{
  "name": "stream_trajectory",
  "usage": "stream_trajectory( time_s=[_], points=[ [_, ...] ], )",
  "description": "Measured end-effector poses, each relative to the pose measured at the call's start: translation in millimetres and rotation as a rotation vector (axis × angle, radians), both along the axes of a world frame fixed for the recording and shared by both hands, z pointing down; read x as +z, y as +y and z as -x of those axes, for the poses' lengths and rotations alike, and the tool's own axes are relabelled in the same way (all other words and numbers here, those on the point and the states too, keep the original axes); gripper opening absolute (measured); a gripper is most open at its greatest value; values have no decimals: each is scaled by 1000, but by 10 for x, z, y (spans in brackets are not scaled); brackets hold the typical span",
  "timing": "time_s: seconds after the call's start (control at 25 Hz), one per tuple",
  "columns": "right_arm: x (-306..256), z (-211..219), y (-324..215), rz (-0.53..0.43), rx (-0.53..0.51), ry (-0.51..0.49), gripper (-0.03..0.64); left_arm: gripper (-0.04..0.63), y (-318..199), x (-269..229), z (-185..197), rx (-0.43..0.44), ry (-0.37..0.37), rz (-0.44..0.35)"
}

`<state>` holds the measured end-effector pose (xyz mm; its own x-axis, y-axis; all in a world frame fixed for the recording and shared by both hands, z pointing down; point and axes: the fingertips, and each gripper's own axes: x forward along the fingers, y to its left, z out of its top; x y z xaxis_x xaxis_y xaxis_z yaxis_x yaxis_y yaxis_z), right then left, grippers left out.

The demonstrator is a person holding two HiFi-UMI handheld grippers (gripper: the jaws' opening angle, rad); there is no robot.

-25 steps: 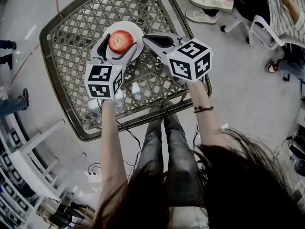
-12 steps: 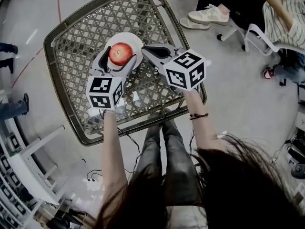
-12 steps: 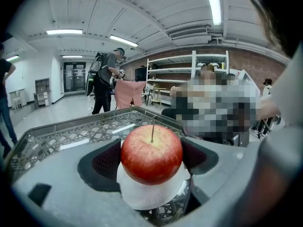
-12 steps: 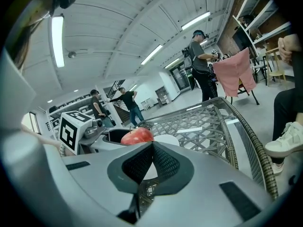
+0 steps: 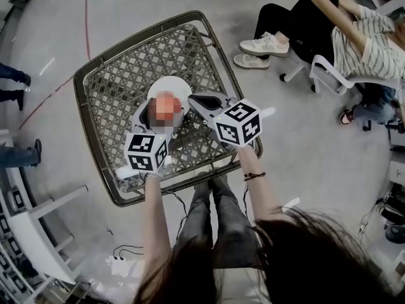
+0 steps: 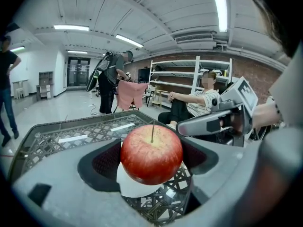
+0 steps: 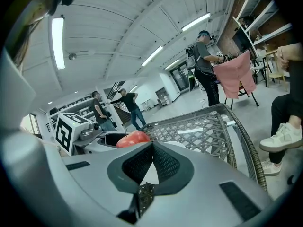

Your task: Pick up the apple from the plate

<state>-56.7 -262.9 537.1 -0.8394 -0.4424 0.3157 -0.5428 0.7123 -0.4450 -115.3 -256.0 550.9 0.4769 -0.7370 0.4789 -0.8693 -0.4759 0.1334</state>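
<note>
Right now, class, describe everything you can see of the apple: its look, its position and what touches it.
The apple is round and glossy red, with a yellowish speckled patch around its thin upright stem; no bruises show. It sits upright between the dark textured pads of the left gripper, which press against its two sides. The white plate lies directly beneath it; whether the apple touches the plate cannot be told.

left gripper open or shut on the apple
Shut on the apple: the left gripper presses both its sides in the left gripper view.
</note>
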Motion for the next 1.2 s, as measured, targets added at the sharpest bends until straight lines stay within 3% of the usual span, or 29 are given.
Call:
stream_trajectory(
  time_s=[0.6,1.2],
  points=[
    [-515,3,252,-15,-24,-28,9,400,356,-495,-52,-15,53,4],
    [-1040,28,493,-55,-39,-76,9,400,613,-1083,-110,1,99,-46]
  ],
)
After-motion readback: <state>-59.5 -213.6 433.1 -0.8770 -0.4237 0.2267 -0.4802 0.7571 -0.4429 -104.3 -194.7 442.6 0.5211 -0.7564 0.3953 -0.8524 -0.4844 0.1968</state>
